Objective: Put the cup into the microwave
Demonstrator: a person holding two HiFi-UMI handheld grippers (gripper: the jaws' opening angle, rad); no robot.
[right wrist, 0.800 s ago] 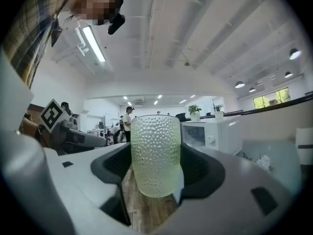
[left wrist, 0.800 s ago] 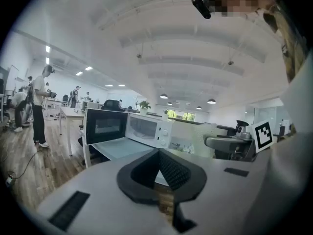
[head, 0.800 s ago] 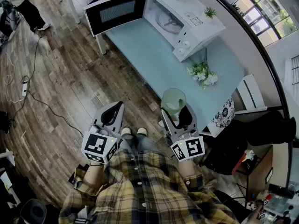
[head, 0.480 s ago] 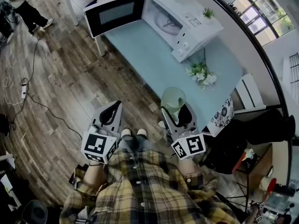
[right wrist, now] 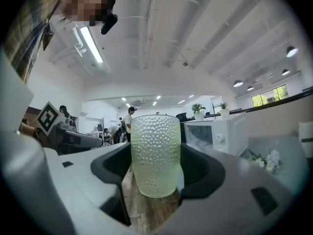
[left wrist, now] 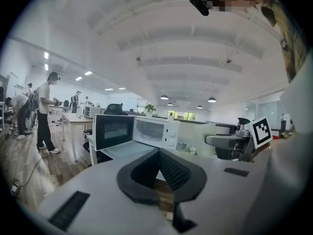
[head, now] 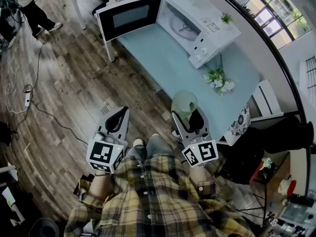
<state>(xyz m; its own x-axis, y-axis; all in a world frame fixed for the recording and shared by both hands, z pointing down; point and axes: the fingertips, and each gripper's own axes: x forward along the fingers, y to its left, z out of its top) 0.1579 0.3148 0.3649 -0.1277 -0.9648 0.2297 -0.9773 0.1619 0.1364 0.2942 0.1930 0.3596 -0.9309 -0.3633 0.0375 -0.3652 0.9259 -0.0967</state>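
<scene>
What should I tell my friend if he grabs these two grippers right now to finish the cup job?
Left gripper: shut, empty.
Right gripper: shut on the green cup, which is upright and in the air by the near end of the table.
Microwave: on the far end of the table, its door swung open.
Done: cup picked up, door open.
Left: carry the cup over and set it inside the microwave.

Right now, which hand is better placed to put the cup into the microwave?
Right. The right tongs hold the green cup upright, and the open microwave stands ahead on the table, toward that side. The left tongs are shut and empty.
</scene>
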